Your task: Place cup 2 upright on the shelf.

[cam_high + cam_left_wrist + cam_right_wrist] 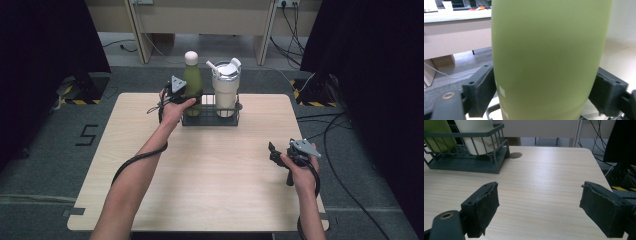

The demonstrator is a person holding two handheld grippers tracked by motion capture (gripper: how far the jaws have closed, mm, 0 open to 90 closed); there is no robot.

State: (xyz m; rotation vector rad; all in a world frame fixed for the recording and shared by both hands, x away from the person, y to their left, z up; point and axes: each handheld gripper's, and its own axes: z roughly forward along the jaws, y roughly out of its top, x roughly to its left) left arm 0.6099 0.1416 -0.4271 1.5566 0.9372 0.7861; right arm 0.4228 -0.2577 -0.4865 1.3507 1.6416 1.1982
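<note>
The left gripper is straddling the green bottle, its jaws sitting slightly parted beside the bottle's sides as it stands in the wire basket on the desk. The right gripper is hovering wide apart, empty, the basket ahead to its left.

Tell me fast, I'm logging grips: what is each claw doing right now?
Left claw: around the green bottle in the wire rack; pads at its sides, whether they grip cannot be told.
Right claw: open, holding nothing, above the table.
</note>
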